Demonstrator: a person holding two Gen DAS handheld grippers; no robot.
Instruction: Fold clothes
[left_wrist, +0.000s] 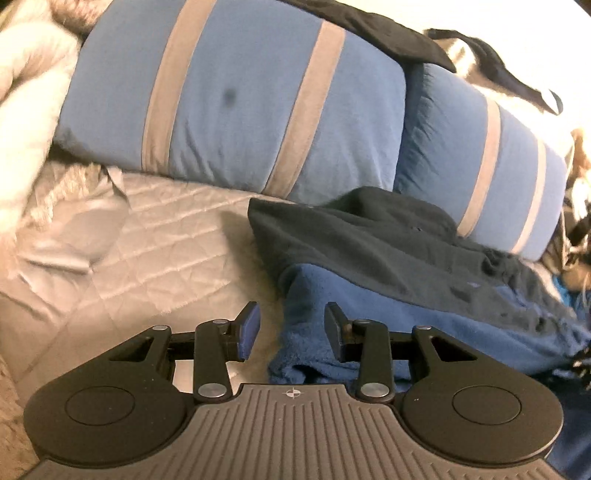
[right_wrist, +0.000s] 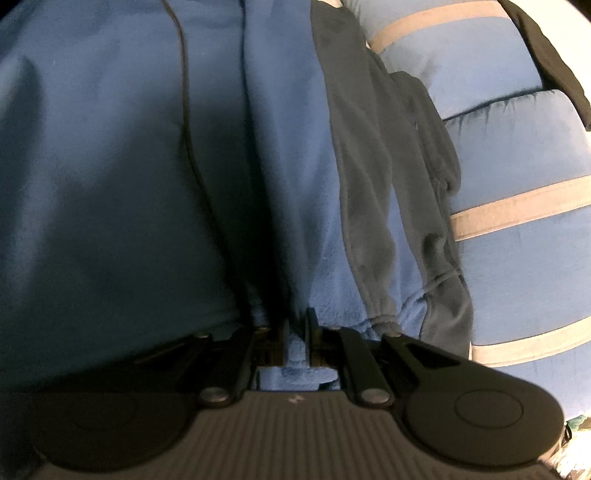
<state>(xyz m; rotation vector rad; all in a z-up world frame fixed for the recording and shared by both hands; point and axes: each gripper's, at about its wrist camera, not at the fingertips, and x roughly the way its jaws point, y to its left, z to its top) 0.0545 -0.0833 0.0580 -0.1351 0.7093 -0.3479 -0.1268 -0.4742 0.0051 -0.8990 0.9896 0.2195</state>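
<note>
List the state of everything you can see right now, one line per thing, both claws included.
Left claw: open, empty, over the fleece's edge.
Right claw: shut on a fold of blue fleece.
Blue and navy fleece garment: rumpled, partly folded, lying on the bed against the pillows.
Striped blue pillows: side by side, leaning.
Quilted bedspread: wrinkled.
Black garment: draped over the pillows.

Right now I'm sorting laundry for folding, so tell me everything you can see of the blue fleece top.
The fleece top looks soft and fuzzy, mid-blue with dark navy panels and a thin dark seam or cord down its body. It lies crumpled on the quilted bedcover, leaning against a striped blue pillow. The right tool is shut on a blue fold; the left tool hangs open at its edge.
</note>
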